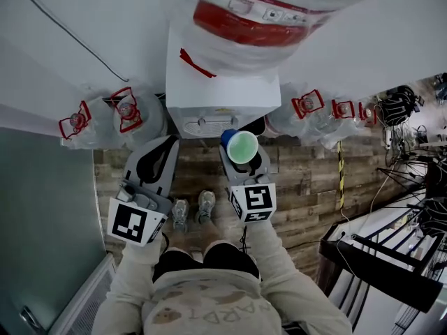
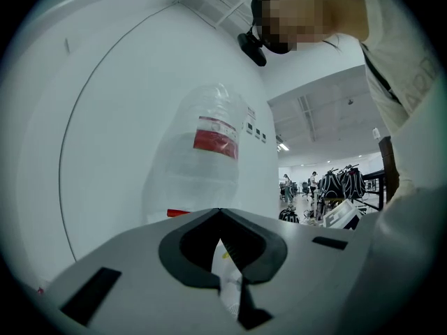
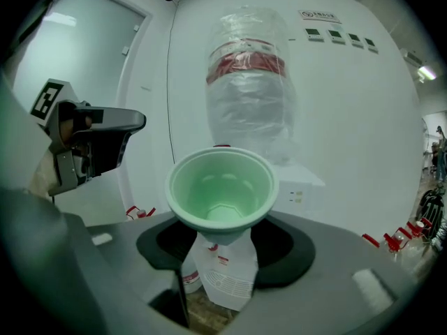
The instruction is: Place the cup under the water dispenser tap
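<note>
Right now the person is standing on a wood-plank floor (image 1: pixel 307 180) and reaching both handheld grippers forward. The left gripper (image 1: pixel 166 147) is carrying nothing, its jaws resting tip to tip. The right gripper (image 1: pixel 244 162) is clamping a pale green plastic cup (image 1: pixel 242 146) by its lower body. The cup is hanging upright and empty in the air, just in front of the white water dispenser cabinet (image 1: pixel 220 93) and right of its centre in the head view.

By my reading the carry is in hand, and the cup is not yet sitting beneath any tap. The next move is calling for a gentle push forward and a sideways line-up under the spout. The base should be set down before the jaws part.

The taps are showing only as small grey shapes on the front panel (image 1: pixel 208 125), too small to tell apart. A white grilled part (image 3: pixel 225 283), probably the drip tray, is peeking out below the cup. Higher up, the clear water bottle with a red label (image 1: pixel 251 19) is running off the frame's edge.
</note>
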The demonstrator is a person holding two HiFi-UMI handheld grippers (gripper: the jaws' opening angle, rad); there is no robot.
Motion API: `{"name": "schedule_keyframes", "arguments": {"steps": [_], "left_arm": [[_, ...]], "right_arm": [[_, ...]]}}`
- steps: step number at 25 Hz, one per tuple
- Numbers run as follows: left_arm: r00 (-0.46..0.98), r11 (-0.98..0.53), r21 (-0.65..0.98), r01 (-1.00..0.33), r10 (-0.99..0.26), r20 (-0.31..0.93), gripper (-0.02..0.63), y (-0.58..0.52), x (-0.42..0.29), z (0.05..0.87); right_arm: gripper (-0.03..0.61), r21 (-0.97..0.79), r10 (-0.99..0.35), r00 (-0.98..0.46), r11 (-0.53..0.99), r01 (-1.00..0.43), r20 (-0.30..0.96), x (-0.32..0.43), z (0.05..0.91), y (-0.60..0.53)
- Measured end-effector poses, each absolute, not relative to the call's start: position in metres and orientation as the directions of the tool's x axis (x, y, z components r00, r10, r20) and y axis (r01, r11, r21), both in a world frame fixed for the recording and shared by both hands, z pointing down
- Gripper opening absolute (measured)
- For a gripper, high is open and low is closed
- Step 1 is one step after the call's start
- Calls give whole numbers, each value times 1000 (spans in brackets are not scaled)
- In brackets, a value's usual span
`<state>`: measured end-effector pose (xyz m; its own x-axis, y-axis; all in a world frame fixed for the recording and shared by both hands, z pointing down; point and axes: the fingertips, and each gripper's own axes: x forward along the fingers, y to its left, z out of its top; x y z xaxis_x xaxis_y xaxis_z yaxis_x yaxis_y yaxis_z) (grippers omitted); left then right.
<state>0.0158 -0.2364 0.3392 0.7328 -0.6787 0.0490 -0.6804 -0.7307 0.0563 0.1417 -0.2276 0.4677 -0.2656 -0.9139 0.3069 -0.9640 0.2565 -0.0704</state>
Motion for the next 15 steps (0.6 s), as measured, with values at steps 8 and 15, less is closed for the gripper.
{"name": "schedule_keyframes", "arguments": {"steps": [8, 15], "left_arm": [[702, -693, 112, -712, -702, 117, 6, -239, 10, 378], [697, -688, 112, -717, -707, 123, 6, -244, 8, 404]], "right_arm": [[245, -90, -899, -276, 261, -961, 341, 141, 521, -243], [242, -80, -881, -283, 273, -959, 380, 139, 561, -249]]}}
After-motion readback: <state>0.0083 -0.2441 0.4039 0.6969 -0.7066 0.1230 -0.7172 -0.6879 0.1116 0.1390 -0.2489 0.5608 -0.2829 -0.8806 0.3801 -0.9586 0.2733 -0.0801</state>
